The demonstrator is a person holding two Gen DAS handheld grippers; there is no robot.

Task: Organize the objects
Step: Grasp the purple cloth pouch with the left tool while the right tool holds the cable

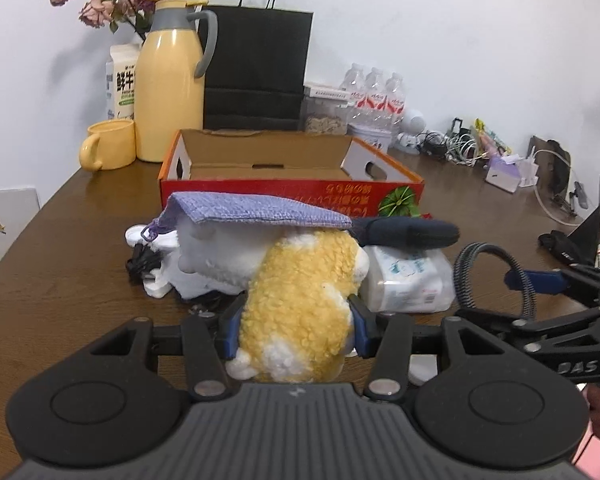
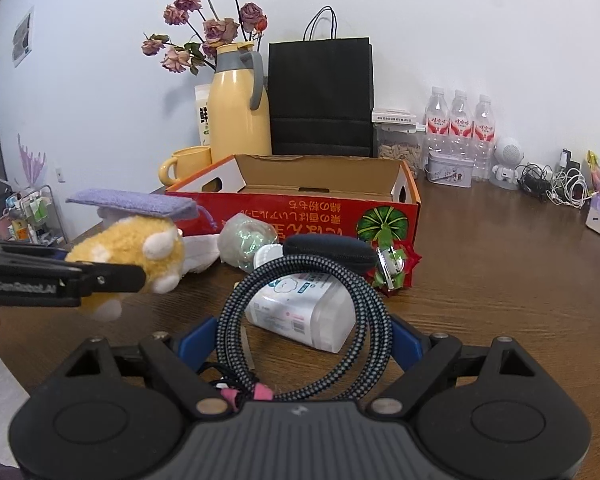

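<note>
Yellow-and-white plush toy clamped between the blue pads of the left gripper, lifted just clear of the brown table in the right wrist view, in front of the pile. Purple knitted cloth lying flat across the plush's top, a white stuffed item just behind. Coiled braided cable standing between the wide-set fingers of the right gripper, pads touching the loop on both sides. Behind the coil, a wet-wipes pack on the table, a dark navy pouch on top of it, a crumpled clear bag beside. Further back, an open red cardboard box, nothing visible inside it. Against the wall, yellow mug, yellow thermos jug, black paper bag, three water bottles.
</note>
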